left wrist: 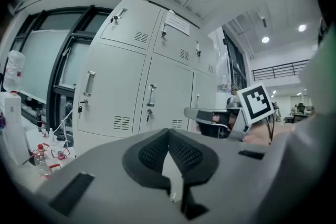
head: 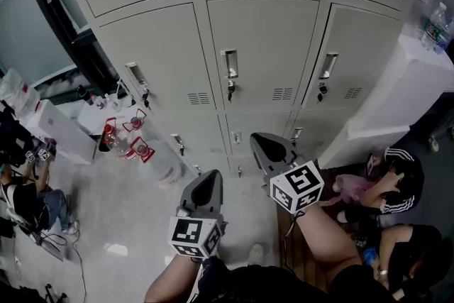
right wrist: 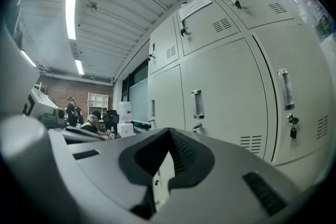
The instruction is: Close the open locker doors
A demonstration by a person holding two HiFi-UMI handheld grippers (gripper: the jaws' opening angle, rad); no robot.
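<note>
Both claws clenched, empty, facing the lockers.
We note the left claw (head: 206,181) and right claw (head: 265,144) pressed together on nothing, clear of the locker doors (head: 262,46) ahead; every door we can see sits flush in its frame.

grey locker doors (head: 264,53), all shut
</note>
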